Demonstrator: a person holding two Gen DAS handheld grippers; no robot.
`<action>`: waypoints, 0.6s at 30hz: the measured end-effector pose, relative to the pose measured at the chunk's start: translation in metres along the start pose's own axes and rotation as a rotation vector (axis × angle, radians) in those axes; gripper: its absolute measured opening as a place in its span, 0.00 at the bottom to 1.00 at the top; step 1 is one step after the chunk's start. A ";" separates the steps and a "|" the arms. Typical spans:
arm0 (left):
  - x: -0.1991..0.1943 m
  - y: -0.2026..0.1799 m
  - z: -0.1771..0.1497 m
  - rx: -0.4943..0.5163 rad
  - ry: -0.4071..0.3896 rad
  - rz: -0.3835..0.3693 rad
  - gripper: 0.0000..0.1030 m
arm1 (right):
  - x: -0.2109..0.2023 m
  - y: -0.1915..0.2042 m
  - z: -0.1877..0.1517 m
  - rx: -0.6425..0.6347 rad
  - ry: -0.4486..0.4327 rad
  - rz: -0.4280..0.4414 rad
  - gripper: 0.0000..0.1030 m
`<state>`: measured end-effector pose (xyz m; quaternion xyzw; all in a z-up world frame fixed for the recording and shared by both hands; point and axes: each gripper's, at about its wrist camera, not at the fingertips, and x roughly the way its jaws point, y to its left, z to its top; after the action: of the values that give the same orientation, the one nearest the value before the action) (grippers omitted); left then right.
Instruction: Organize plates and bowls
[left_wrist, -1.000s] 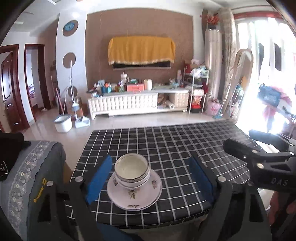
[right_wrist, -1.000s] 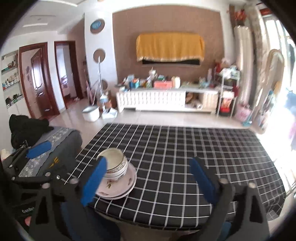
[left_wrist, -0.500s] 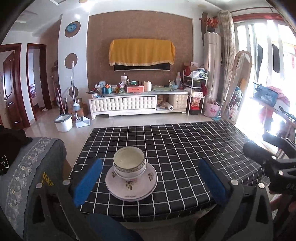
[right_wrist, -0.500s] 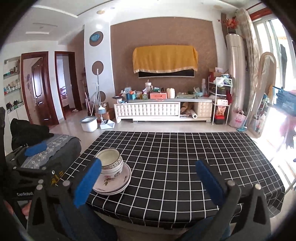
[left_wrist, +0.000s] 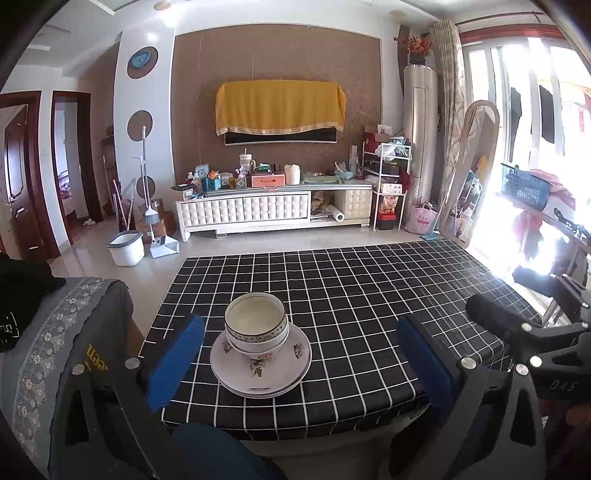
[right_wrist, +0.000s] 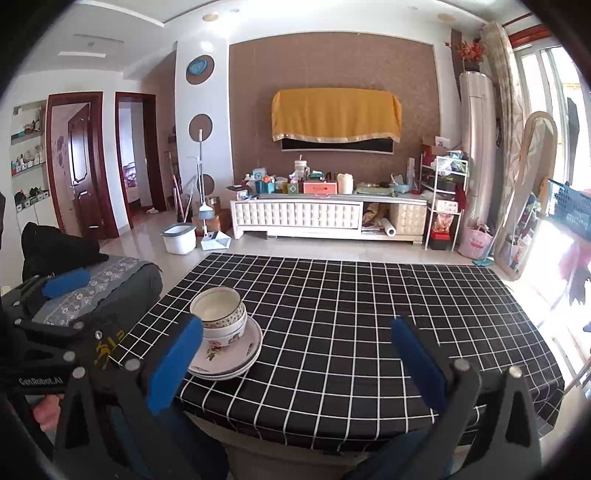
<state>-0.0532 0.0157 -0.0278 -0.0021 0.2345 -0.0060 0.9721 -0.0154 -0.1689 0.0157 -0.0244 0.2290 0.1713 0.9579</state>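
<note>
Stacked white bowls (left_wrist: 255, 325) with a patterned rim sit on stacked flowered plates (left_wrist: 260, 373) near the front left of a black checked table (left_wrist: 369, 295). My left gripper (left_wrist: 295, 350) is wide open and held back from the stack, nothing between its blue pads. In the right wrist view the same bowls (right_wrist: 218, 310) and plates (right_wrist: 232, 356) lie at the left, just beyond my left blue pad. My right gripper (right_wrist: 295, 350) is open and empty over the table's front edge.
A grey cloth-covered seat (left_wrist: 55, 332) with dark clothing stands left of the table. The other gripper's black frame (left_wrist: 535, 332) shows at the right of the left wrist view. A TV cabinet (right_wrist: 325, 218), a bucket (right_wrist: 179, 238) and a broom stand on the floor beyond.
Both grippers drew back from the stack toward the table's front edge. The left jaws spread wider. The bowls and plates stayed put.
</note>
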 end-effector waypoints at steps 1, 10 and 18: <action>0.001 0.000 0.000 -0.001 0.005 -0.005 1.00 | 0.000 0.000 -0.001 0.004 0.001 0.004 1.00; 0.000 0.000 -0.003 -0.010 0.014 -0.012 1.00 | -0.001 -0.001 -0.002 0.003 0.014 0.011 1.00; -0.001 0.002 -0.004 -0.014 0.014 -0.019 1.00 | -0.002 0.000 0.000 0.001 0.013 0.012 1.00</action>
<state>-0.0559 0.0174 -0.0312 -0.0111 0.2411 -0.0133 0.9703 -0.0167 -0.1697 0.0166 -0.0239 0.2354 0.1767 0.9554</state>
